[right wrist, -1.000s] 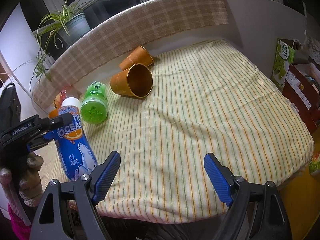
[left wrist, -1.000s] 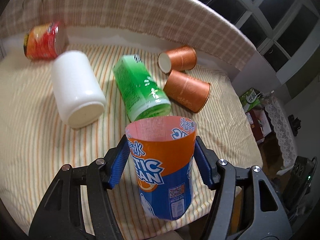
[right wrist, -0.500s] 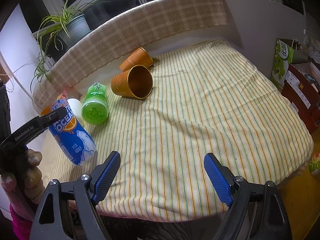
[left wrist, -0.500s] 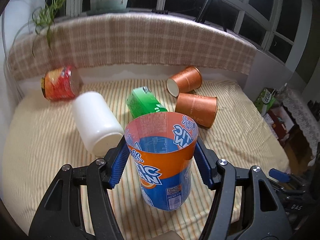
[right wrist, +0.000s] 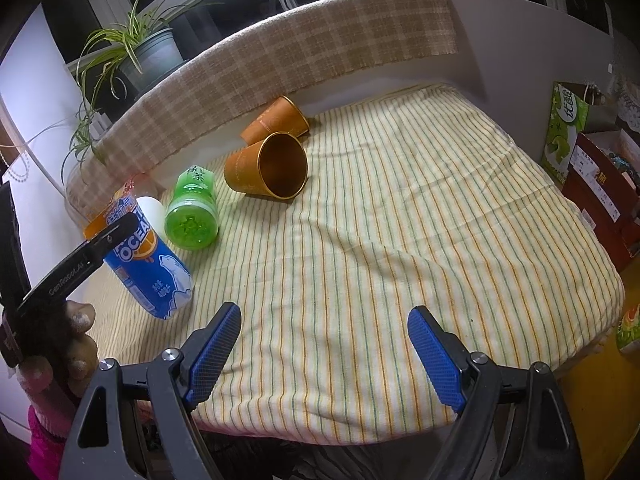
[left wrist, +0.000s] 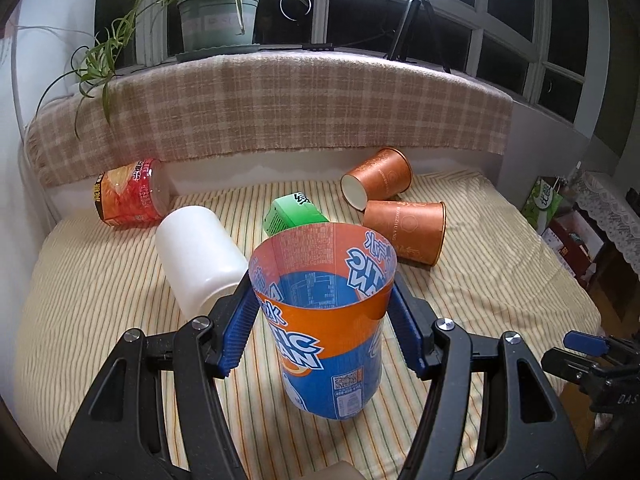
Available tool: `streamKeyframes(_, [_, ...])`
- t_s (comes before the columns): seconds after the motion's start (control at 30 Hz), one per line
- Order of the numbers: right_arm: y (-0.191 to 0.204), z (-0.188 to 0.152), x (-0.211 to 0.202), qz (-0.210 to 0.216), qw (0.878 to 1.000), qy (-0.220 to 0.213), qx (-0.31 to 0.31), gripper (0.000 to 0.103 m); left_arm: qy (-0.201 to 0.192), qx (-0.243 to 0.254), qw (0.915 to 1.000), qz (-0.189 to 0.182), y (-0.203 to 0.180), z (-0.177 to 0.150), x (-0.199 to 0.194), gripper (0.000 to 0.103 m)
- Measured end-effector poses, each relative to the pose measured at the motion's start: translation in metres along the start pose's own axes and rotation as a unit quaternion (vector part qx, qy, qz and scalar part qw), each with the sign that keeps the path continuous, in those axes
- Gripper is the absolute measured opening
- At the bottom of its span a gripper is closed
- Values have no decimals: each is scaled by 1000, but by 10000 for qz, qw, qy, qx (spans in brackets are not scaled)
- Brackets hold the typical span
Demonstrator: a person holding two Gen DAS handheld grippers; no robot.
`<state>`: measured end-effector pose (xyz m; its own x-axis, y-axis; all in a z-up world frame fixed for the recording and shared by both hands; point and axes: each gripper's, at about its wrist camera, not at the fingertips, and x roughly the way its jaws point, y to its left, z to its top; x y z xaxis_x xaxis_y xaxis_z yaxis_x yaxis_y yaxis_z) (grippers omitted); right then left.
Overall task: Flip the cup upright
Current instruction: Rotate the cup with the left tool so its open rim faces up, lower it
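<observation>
My left gripper (left wrist: 324, 324) is shut on a blue and orange cup (left wrist: 326, 344) printed with "OCEAN". The cup's open mouth faces up and its base rests on or just above the striped cloth (left wrist: 500, 280). In the right wrist view the same cup (right wrist: 148, 264) leans at the cloth's left edge, held by the left gripper (right wrist: 108, 240). My right gripper (right wrist: 324, 354) is open and empty over the cloth's front edge.
Two orange paper cups (left wrist: 404, 232) (left wrist: 378, 182) lie on their sides at the back right. A green cup (left wrist: 294, 216), a white jar (left wrist: 196, 256) and a red snack tub (left wrist: 130, 194) also lie on the cloth. A plaid-covered ledge (left wrist: 280, 104) and potted plant (left wrist: 216, 16) stand behind.
My left gripper has tilted the blue and orange cup from leaning towards upright and lowered it towards the cloth. The right gripper has stayed still and open.
</observation>
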<state>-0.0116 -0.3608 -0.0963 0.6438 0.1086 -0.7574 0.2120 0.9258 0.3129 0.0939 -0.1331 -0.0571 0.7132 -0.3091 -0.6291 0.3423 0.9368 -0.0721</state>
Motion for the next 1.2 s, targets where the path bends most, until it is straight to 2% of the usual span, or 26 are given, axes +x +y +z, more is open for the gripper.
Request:
streamKeyframes(0.4, [9, 0, 1, 62, 9999, 19, -129, 87, 72, 60, 9998, -169, 0, -6, -8, 64])
streamKeyframes(0.7, [13, -2, -1, 81, 9998, 12, -177, 87, 495, -231, 9970, -554, 7, -13, 1, 66])
streamKeyframes(0.83, [13, -2, -1, 86, 9998, 13, -184, 87, 574, -327, 9958, -641, 11, -17, 1, 78])
streamKeyframes(1.2, [23, -3, -3, 87, 9995, -36, -299, 87, 740, -412, 9938, -723, 20, -27, -6, 81])
